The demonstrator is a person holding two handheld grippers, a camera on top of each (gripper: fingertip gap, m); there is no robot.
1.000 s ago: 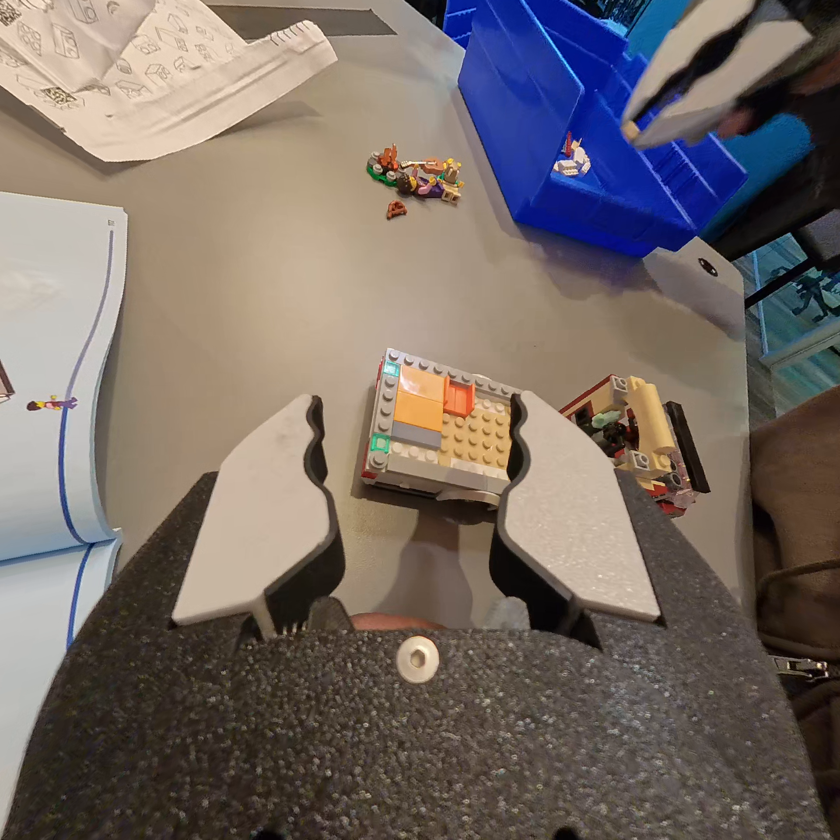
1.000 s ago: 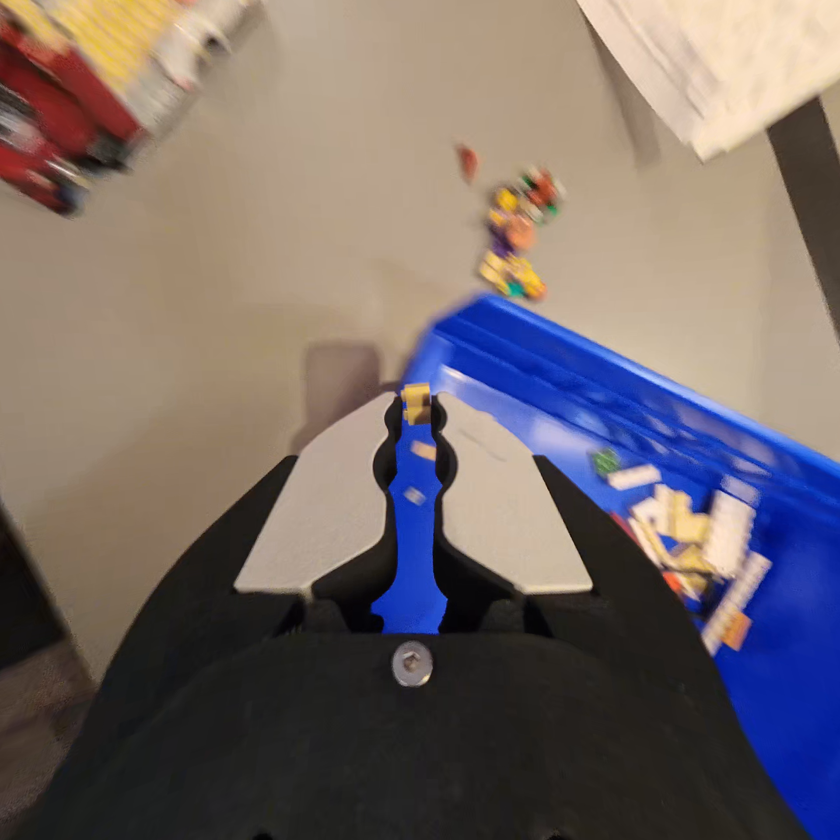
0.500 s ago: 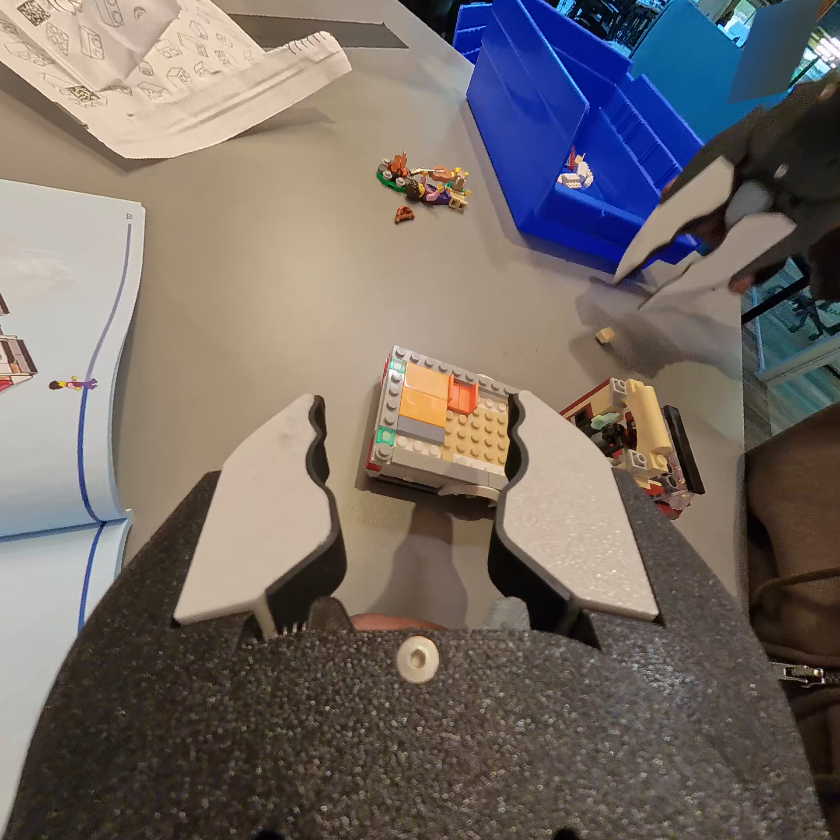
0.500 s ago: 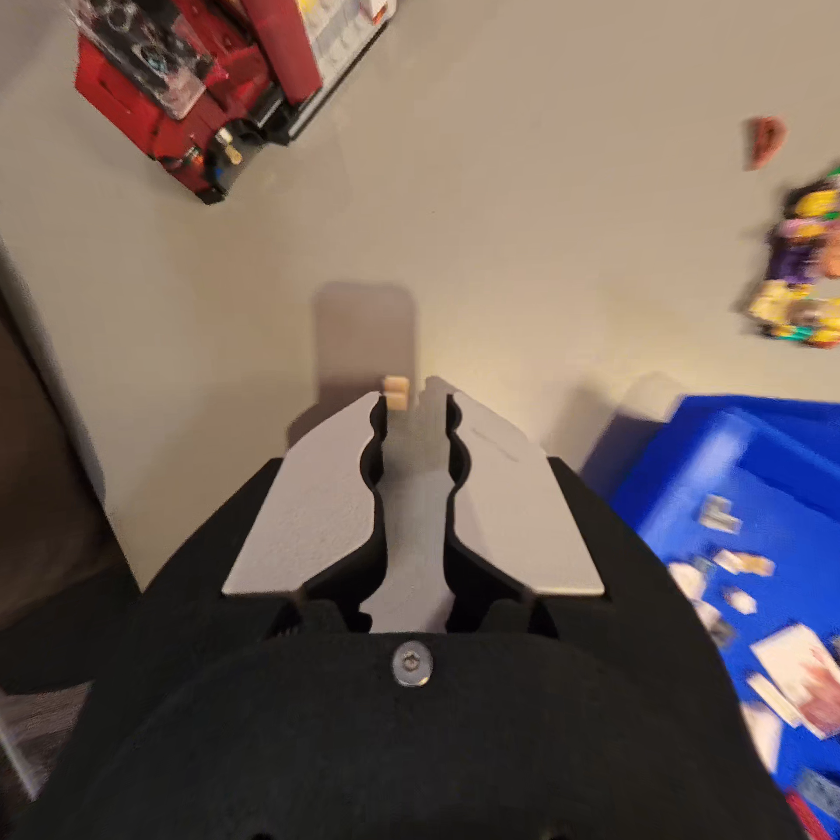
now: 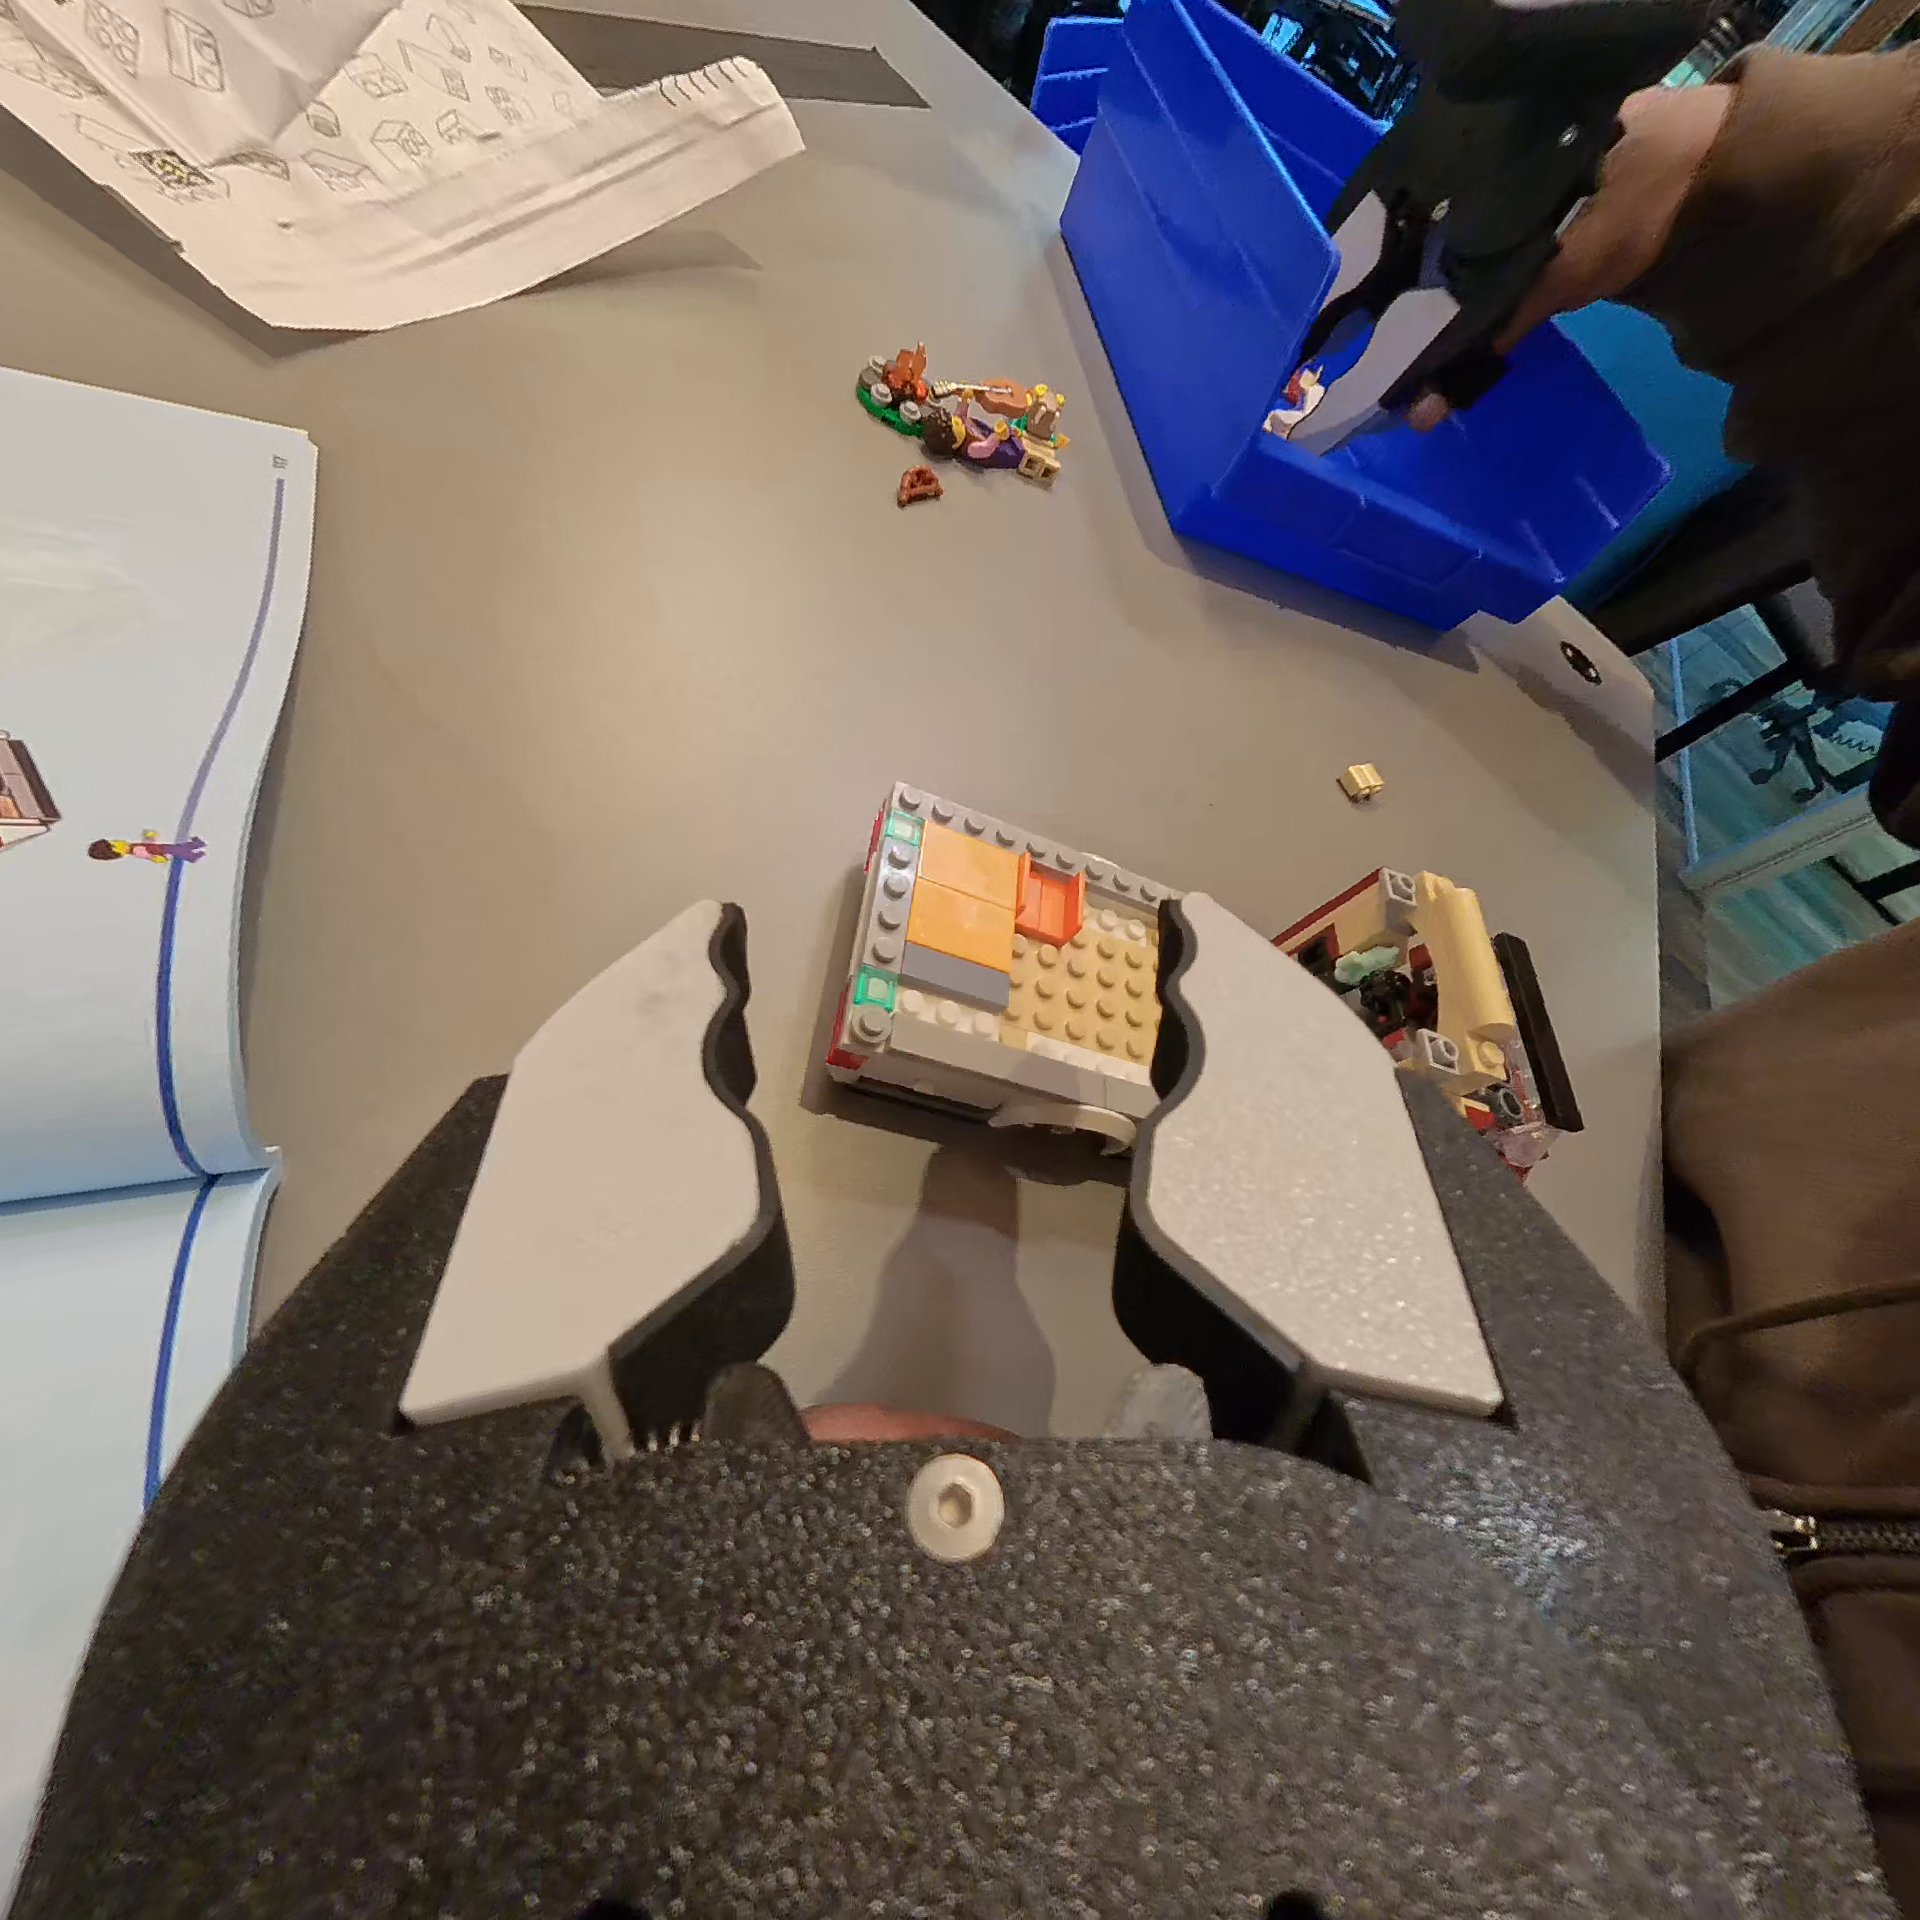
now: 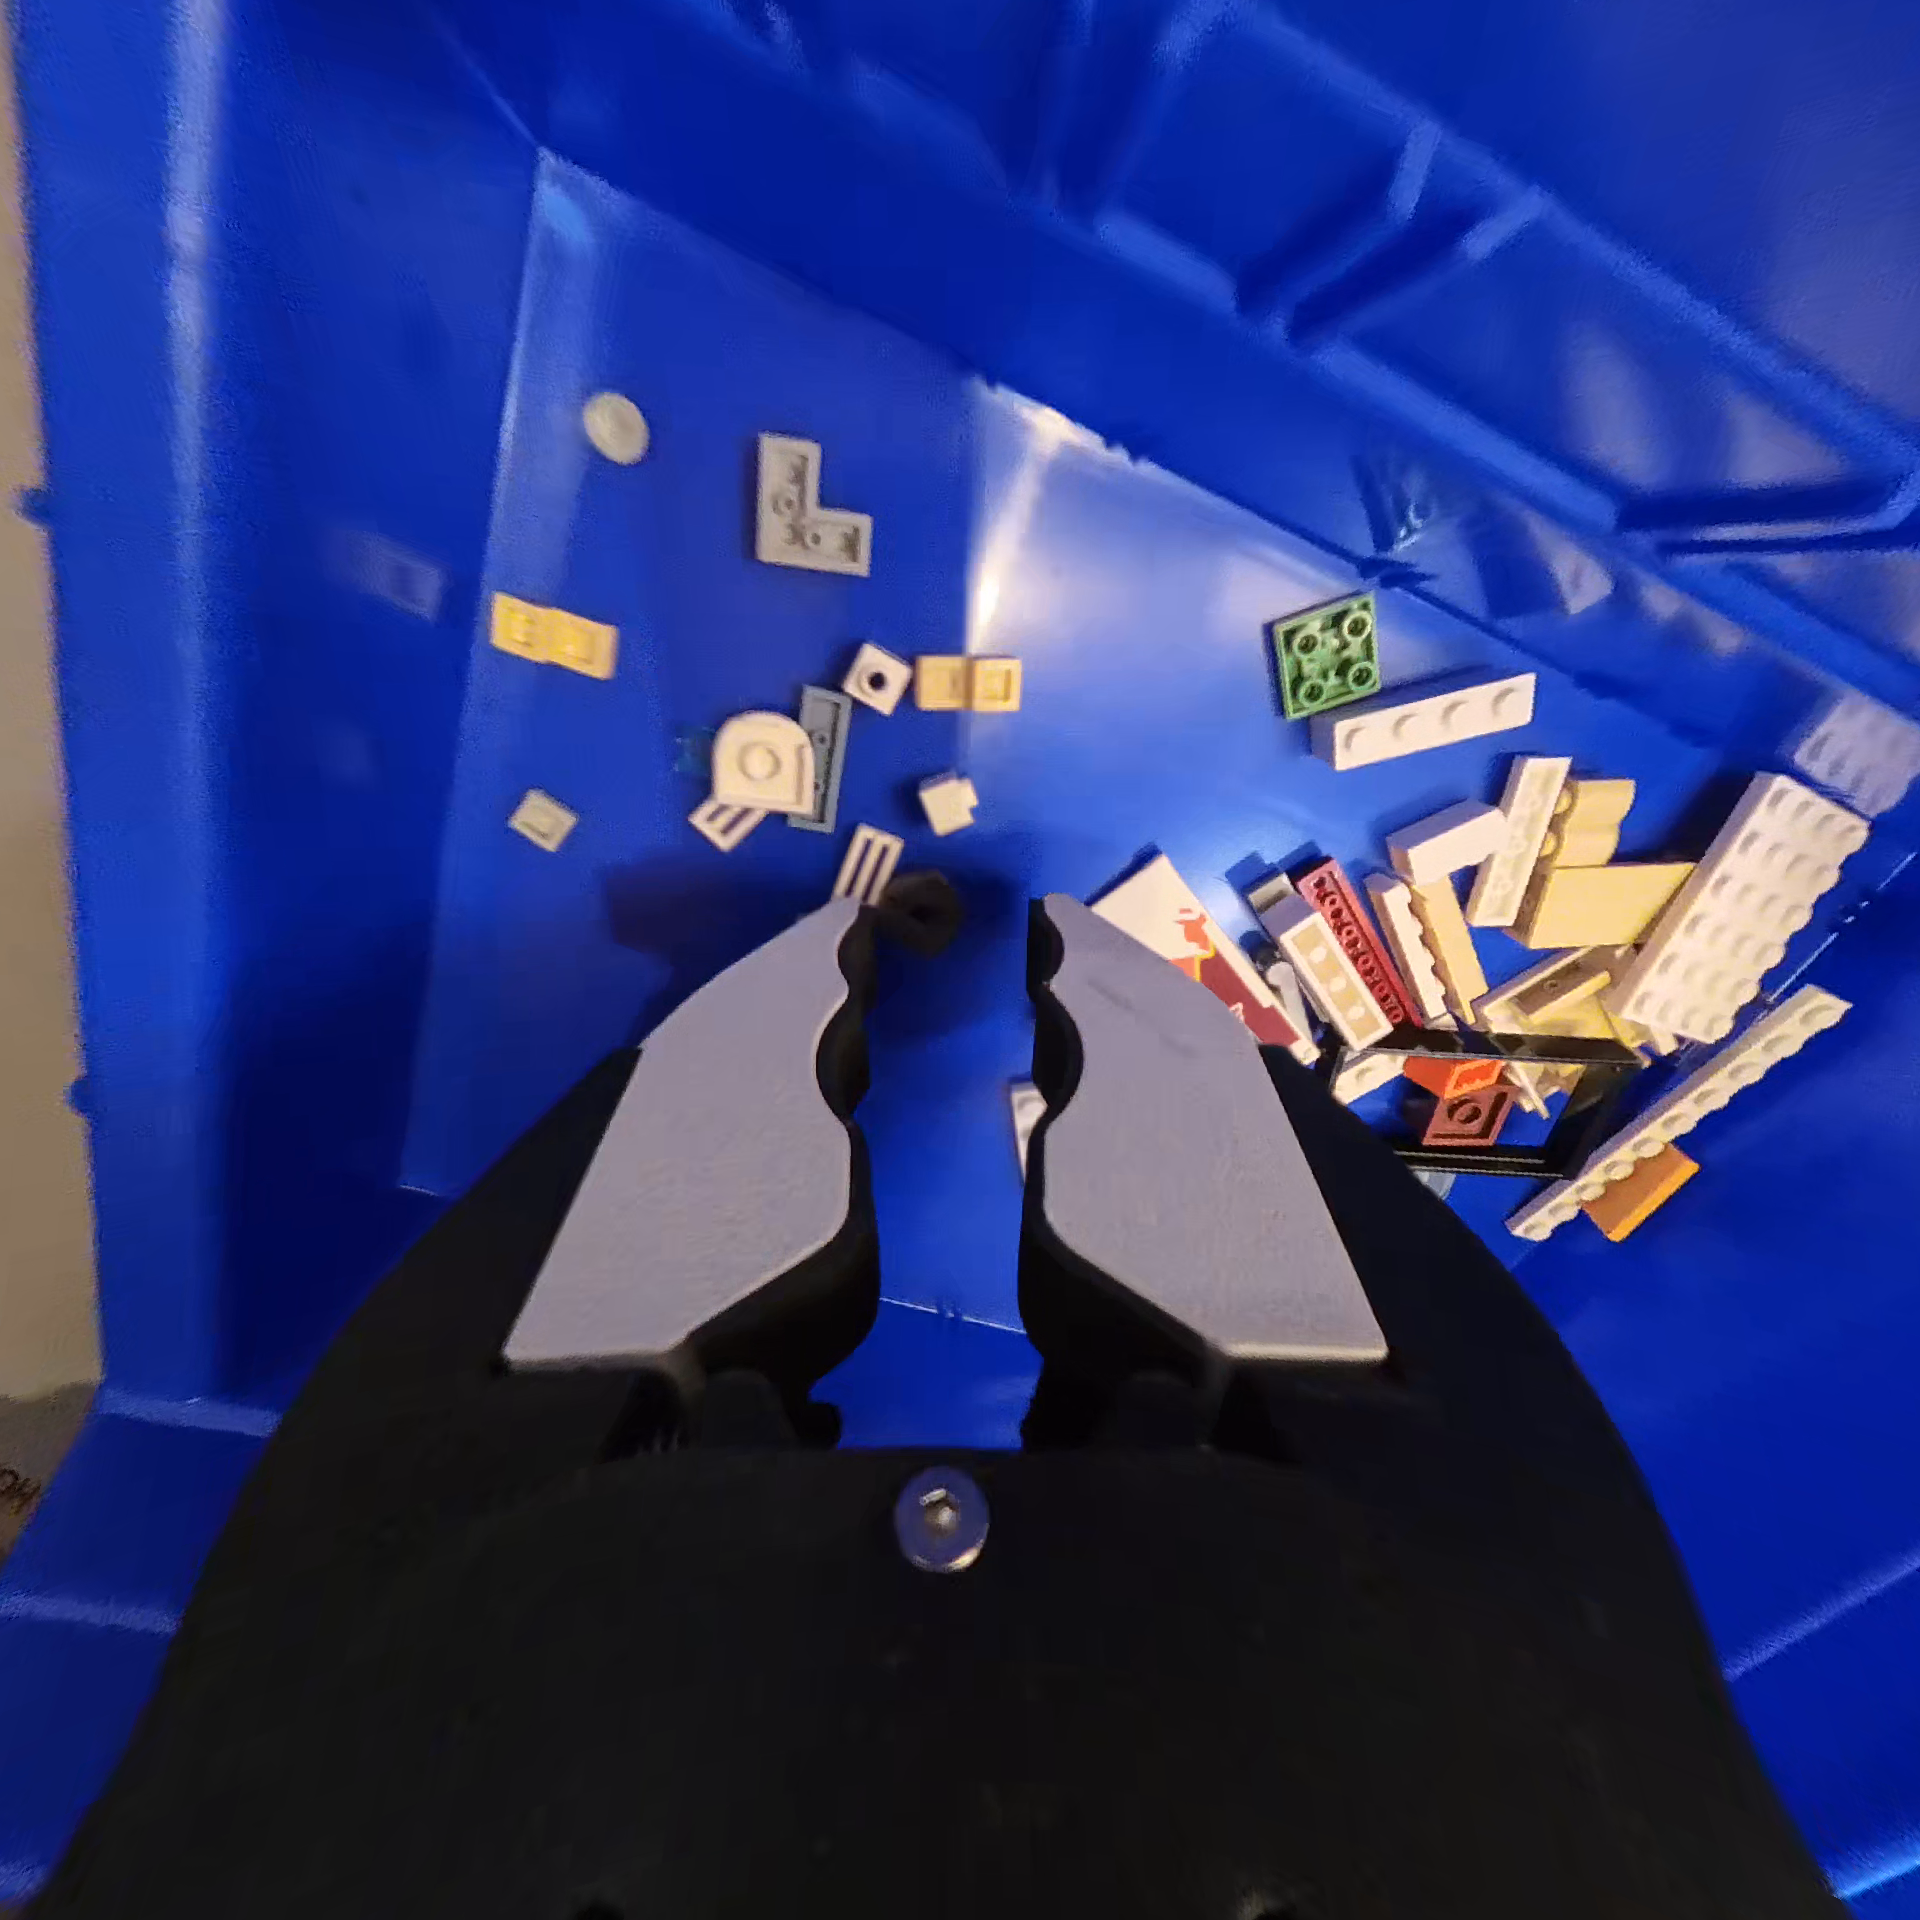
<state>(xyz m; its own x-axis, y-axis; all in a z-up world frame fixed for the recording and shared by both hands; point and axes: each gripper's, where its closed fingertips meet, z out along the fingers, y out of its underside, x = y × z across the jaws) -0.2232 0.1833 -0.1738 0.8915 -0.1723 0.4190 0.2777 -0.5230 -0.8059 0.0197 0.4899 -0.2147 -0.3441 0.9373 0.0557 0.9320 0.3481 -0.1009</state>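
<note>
My left gripper (image 5: 953, 920) is open and empty, hovering low over the grey table (image 5: 623, 675). A small brick build (image 5: 997, 966) with grey rim, orange tiles and tan studs lies just ahead of it; the right finger (image 5: 1278, 1122) overlaps its right edge without pressing on it. My right gripper (image 6: 945, 916) is open and empty inside the blue bin (image 6: 312, 623), and also shows in the left wrist view (image 5: 1340, 416). A small black piece (image 6: 920, 914) lies by its left fingertip. A small tan piece (image 5: 1361, 781) lies loose on the table.
A red and tan build (image 5: 1444, 997) sits right of the grey one. Loose white, tan and green bricks (image 6: 1558, 935) fill the bin's floor. A small pile of pieces (image 5: 966, 416), an open booklet (image 5: 104, 779) and a printed sheet (image 5: 395, 156) lie on the table. Spacing between my two grippers at the tips: around 40 cm.
My right gripper held the small tan piece, opened and left it on the table, then swung into the blue bin. My left gripper stayed open over the grey build.
</note>
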